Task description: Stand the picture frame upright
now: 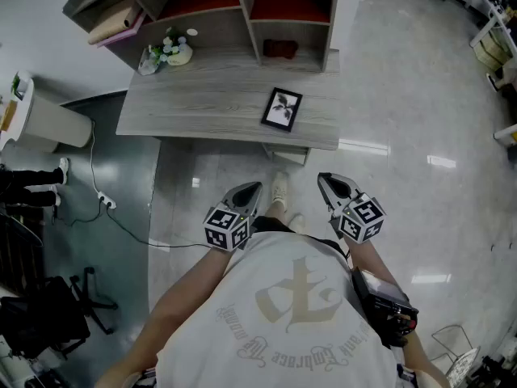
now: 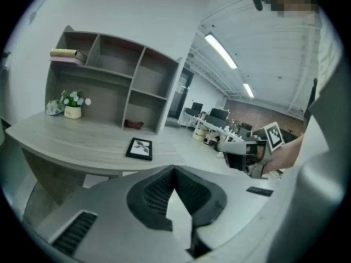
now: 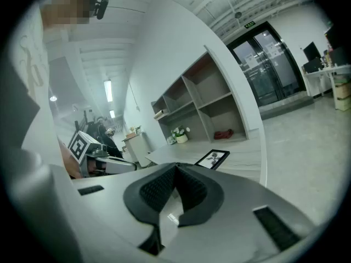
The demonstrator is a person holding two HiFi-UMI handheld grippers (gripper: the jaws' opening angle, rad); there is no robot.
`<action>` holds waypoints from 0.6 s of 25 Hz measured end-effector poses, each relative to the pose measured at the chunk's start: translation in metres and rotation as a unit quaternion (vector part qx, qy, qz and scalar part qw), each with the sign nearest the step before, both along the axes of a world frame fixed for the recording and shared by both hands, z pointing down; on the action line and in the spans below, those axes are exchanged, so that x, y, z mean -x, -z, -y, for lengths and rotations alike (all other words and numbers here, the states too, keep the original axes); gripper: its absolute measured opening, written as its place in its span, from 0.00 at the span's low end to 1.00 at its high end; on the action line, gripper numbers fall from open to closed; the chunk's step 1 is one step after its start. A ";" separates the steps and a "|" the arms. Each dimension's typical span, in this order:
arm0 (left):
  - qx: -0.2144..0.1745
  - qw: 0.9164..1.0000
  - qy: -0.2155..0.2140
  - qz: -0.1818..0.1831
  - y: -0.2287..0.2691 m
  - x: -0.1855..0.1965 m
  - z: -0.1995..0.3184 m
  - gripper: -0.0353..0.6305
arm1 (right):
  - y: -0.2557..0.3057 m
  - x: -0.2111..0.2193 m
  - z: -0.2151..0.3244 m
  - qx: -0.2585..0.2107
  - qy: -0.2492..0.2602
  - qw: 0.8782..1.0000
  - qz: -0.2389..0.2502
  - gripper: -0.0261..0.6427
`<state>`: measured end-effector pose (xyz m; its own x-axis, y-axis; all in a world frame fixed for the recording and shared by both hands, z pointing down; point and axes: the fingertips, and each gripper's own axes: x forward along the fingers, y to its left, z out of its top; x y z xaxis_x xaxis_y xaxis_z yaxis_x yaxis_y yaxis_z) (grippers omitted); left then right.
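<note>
Black picture frame [image 1: 282, 109] flat on grey desk [image 1: 194, 107], shirt lettering [image 1: 242, 335] illegible

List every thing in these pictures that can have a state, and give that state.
picture frame: lying flat, face up, on the desk
left gripper: shut, empty, short of the desk
right gripper: shut, empty, short of the desk
flower pot: upright on the desk

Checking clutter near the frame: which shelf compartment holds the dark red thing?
The lower right compartment, at desk level, holds the dark red thing; the compartment above it is empty.
</note>
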<state>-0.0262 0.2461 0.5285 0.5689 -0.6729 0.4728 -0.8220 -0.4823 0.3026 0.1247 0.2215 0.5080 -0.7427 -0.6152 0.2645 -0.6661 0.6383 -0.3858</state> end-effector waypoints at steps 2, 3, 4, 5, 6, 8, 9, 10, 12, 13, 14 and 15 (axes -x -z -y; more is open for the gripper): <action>-0.002 1.000 0.002 0.003 0.002 -0.003 -0.003 0.06 | 0.002 -0.002 -0.006 0.000 0.003 1.000 0.000 0.04; -0.002 1.000 0.002 0.004 0.003 -0.005 -0.004 0.06 | 0.003 -0.003 -0.009 0.000 0.004 1.000 0.000 0.04; -0.003 1.000 0.001 0.005 0.004 -0.006 -0.005 0.06 | 0.003 -0.004 -0.011 0.000 0.005 1.000 0.000 0.04; -0.003 1.000 -0.001 0.006 0.005 -0.008 -0.006 0.06 | 0.003 -0.004 -0.013 0.000 0.005 1.000 -0.001 0.04; -0.003 1.000 -0.002 0.007 0.005 -0.010 -0.008 0.06 | 0.003 -0.005 -0.015 0.000 0.006 1.000 -0.001 0.04; -0.003 1.000 -0.005 0.009 0.006 -0.012 -0.009 0.06 | 0.004 -0.006 -0.016 0.000 0.004 1.000 -0.001 0.04; -0.003 1.000 -0.005 0.010 0.006 -0.011 -0.009 0.06 | 0.004 -0.006 -0.015 0.000 0.001 1.000 -0.002 0.04; -0.001 1.000 -0.004 0.011 0.006 -0.010 -0.009 0.06 | 0.003 -0.006 -0.014 0.000 -0.002 1.000 -0.004 0.04; 0.000 1.000 -0.001 0.015 0.004 -0.007 -0.008 0.06 | 0.001 -0.006 -0.012 0.001 -0.009 1.000 -0.009 0.04; 0.001 1.000 0.000 0.017 0.004 -0.006 -0.008 0.06 | 0.000 -0.006 -0.011 0.002 -0.011 1.000 -0.011 0.04; 0.001 1.000 0.001 0.018 0.004 -0.006 -0.008 0.06 | -0.001 -0.006 -0.011 0.002 -0.011 1.000 -0.011 0.04; 0.000 1.000 0.001 0.019 0.003 -0.006 -0.008 0.06 | -0.001 -0.007 -0.011 0.003 -0.011 1.000 -0.010 0.04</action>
